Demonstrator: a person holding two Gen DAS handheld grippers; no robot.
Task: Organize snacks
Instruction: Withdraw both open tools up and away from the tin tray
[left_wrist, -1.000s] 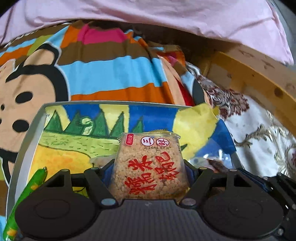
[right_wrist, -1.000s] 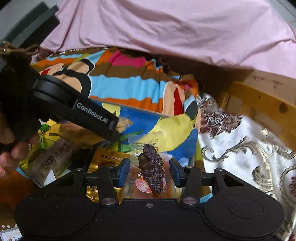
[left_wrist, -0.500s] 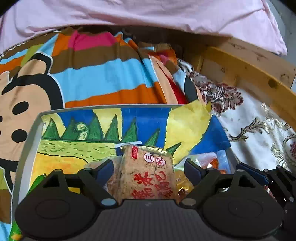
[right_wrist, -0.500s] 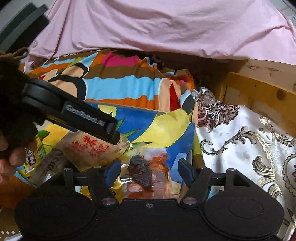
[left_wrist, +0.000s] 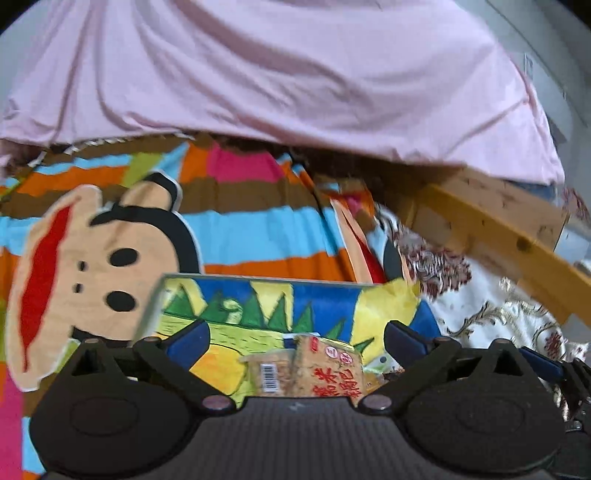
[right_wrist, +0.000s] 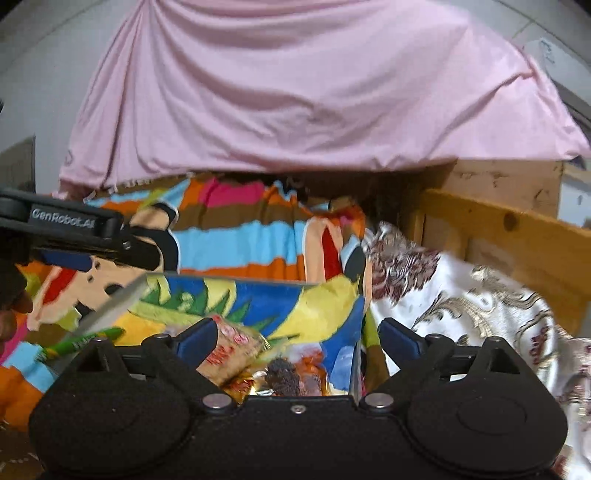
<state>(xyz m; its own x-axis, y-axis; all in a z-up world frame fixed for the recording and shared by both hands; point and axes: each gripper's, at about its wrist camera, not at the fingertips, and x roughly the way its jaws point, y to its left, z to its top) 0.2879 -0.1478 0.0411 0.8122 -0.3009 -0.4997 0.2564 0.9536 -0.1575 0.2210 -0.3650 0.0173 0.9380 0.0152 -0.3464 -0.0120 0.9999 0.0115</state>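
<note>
Both grippers are releasing snacks into the painted box.
Left gripper (left_wrist: 295, 338) and right gripper (right_wrist: 295, 334) jaws are opening, empty; rice-cake packet (left_wrist: 332, 369) is lying inside box (left_wrist: 258, 295); best lifting clear before regrasping.

Soft even light, motion blur, fisheye

The right tool (right_wrist: 297, 338) is opening, its jaws wide above a dark snack packet (right_wrist: 284, 380) lying untouched in the painted box (right_wrist: 258, 295). The left tool (right_wrist: 74, 236) reaches in over the striped blanket (right_wrist: 240, 240).
</note>
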